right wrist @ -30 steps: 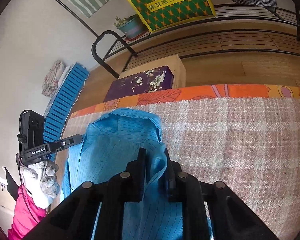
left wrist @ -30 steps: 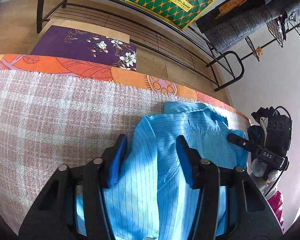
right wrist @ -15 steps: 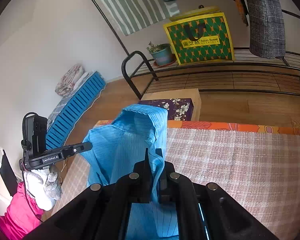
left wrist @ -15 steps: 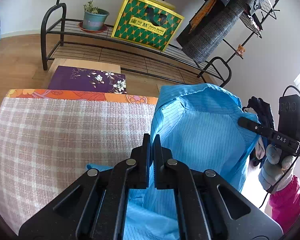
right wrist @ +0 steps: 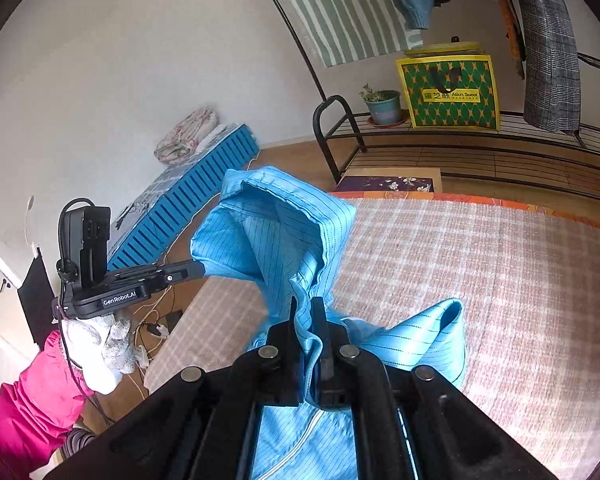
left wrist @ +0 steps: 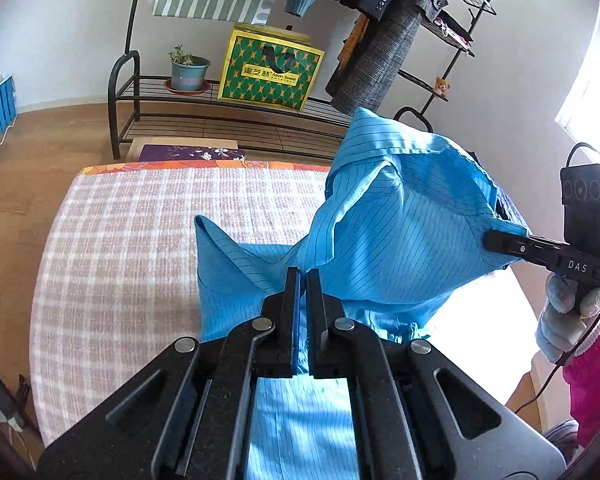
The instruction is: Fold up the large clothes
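A light blue pinstriped garment hangs lifted above the bed's pink plaid blanket, stretched between both grippers, with a lower corner trailing on the blanket. In the left wrist view my left gripper is shut on a fold of its cloth. At the right of that view, my right gripper pinches the garment's far edge, held by a gloved hand. In the right wrist view my right gripper is shut on a bunched hem of the garment. My left gripper grips its left edge there.
Beyond the bed's orange border stands a black metal rack bearing a green-yellow bag and a potted plant, with coats hanging above. A purple floral box sits by the bed. A blue slatted mat lies left.
My left gripper went from open over the garment to shut on it. Both grippers rose and pulled back, lifting the garment off the blanket.
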